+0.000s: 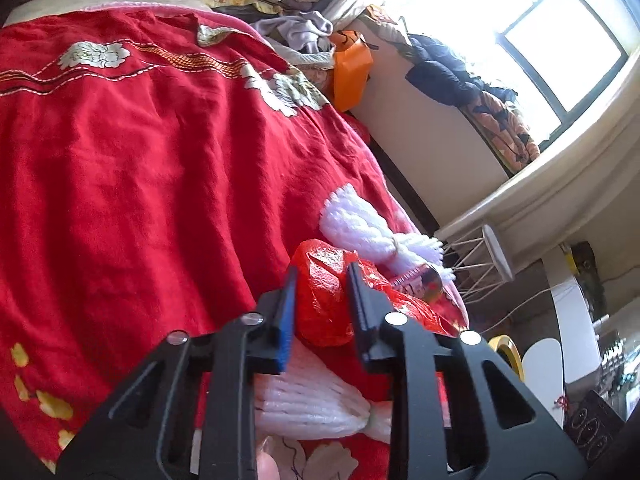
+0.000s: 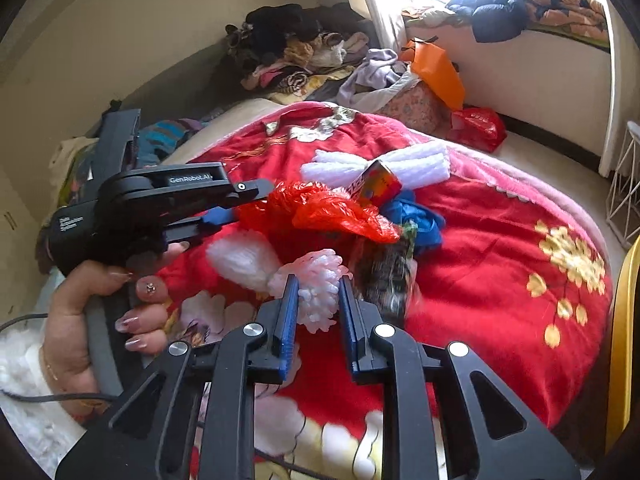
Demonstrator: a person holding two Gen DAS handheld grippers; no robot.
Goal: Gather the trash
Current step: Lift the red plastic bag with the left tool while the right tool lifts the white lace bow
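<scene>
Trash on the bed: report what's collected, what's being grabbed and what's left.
Nothing looks collected yet; no bin shows. In hand: the left gripper is clamped on the red plastic bag, and the right gripper pinches the white foam net. Still on the red bedspread: a colourful carton, a blue bag, a dark wrapper and more foam netting.

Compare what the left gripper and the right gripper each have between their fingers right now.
The left gripper is closed on a crumpled red plastic bag; the right gripper is closed on the bunched end of a white foam net. The bag is thin, glossy film; the net is soft, knobbly foam. The bag lies farther up the pile, the net nearer the person. Both rest on the red bedspread.
</scene>
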